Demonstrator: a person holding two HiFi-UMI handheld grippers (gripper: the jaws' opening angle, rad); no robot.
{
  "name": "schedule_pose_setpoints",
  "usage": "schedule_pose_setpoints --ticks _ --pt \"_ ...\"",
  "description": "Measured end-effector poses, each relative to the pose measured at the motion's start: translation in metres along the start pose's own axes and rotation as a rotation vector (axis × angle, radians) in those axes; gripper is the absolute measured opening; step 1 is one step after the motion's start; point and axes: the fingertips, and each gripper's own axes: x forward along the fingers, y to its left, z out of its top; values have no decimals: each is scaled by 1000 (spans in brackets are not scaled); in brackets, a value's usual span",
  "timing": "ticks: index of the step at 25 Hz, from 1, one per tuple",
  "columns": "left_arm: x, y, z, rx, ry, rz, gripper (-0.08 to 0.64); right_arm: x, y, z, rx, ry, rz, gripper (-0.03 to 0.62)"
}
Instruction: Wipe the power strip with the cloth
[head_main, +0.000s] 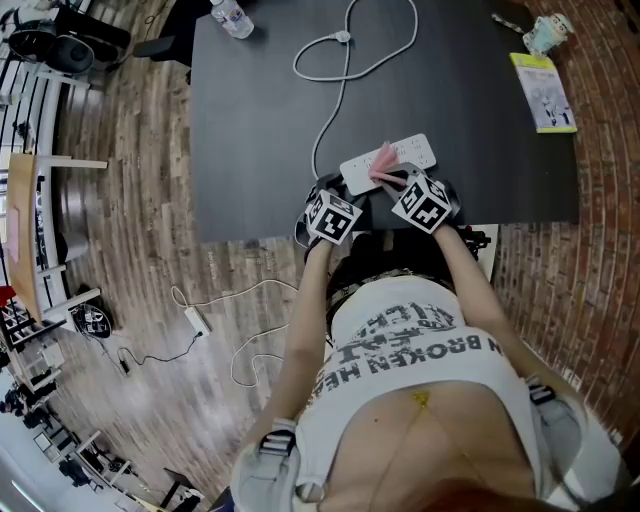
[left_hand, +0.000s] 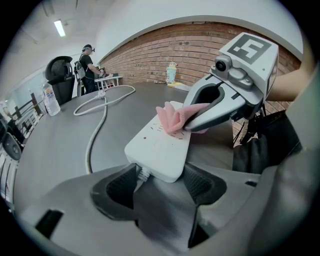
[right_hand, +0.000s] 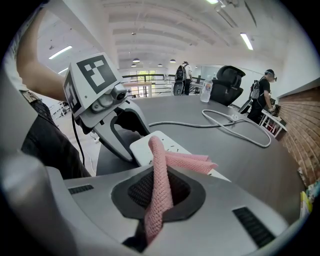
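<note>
Power strip (head_main: 415, 152) lies on the dark counter (head_main: 260, 150) close to its near edge, just ahead of the person. In the head view the pink cloth (head_main: 383, 163) sits on its top face. The left tongs (head_main: 345, 190) meet the strip's near-left end and the right tongs (head_main: 393, 183) reach the cloth from the near-right. The wiping step looks to be in hand, one tool bracing and the other working.

From the left gripper view, the strip's end where the cable (left_hand: 95, 137) comes out lies between this tool's two pads. The pads close in against its corners, so it appears to pinch the strip and steady it. Further along the strip, the other tool's closed tip presses the bunched cloth onto the white top, roughly midway along.

From the right gripper view, the jaws are closed on a twisted length of the cloth. It rises out of them and folds forward, and its free end drapes across the strip just beyond. The other tool stands at the strip's left end, near but apart from the cloth.

As I judge it, the next move calls for dragging the cloth along the strip's length with light downward pressure. The left clamp must stay firm so the strip does not slide on the counter.
</note>
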Motion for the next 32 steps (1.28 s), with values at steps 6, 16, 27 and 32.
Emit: schedule_pose_setpoints --ticks 6,16,27,32 --pt "-1 1 -1 0 2 -1 278 -7 -11 -8 29 7 -21 15" --pt "0 1 -1 2 4 0 278 -17 -29 -24 88 7 -76 15" --pt "0 0 0 4 5 2 278 -24 -40 -35 98 19 -98 15" --pt "1 -1 0 3 6 2 278 -33 -51 -47 122 32 -125 15"
